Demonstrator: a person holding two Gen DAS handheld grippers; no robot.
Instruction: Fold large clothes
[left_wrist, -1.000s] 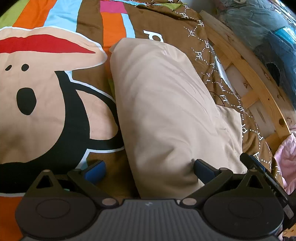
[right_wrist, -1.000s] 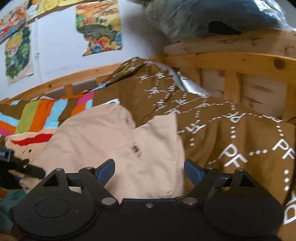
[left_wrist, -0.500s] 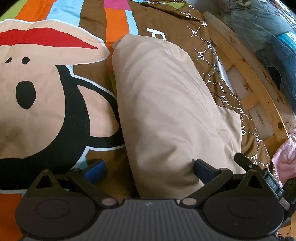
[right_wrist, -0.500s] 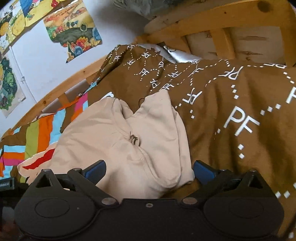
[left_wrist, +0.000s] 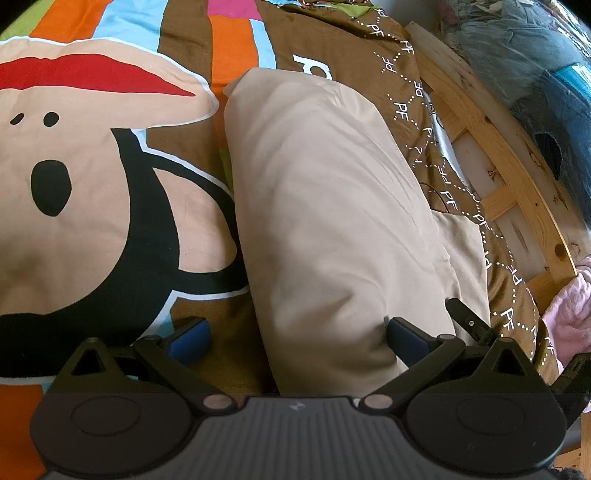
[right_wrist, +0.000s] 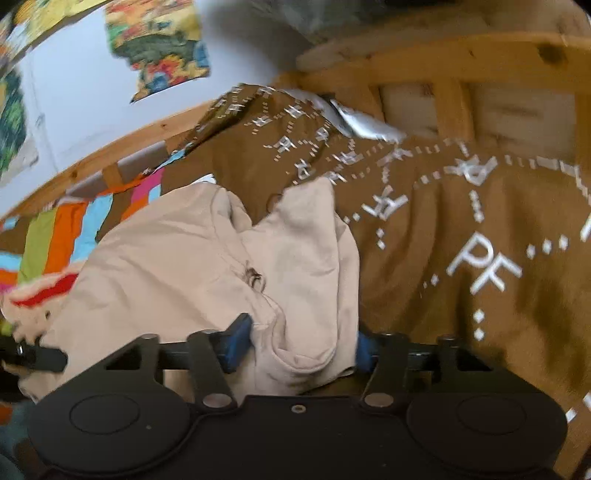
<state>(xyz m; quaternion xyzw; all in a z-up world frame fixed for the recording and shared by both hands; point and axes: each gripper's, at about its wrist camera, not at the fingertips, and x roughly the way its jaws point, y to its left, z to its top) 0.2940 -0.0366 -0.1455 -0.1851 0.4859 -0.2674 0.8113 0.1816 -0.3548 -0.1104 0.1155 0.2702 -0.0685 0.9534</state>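
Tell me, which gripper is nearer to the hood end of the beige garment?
Right. The right gripper has its fingers on either side of the hood end of the beige garment. The left gripper is open at the garment's other end, straddling its edge.

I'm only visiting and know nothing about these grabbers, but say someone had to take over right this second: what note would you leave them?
Left gripper: open, straddling the near end of the beige garment, not pinching.
Right gripper: jaws narrowed around a bunched fold at the garment's edge; a firm pinch can't be confirmed.
The garment lies lengthwise on the cartoon bedspread, beside the wooden bed rail.
Done: folded into a long strip.
Left: probably fold it shorter and smooth it.
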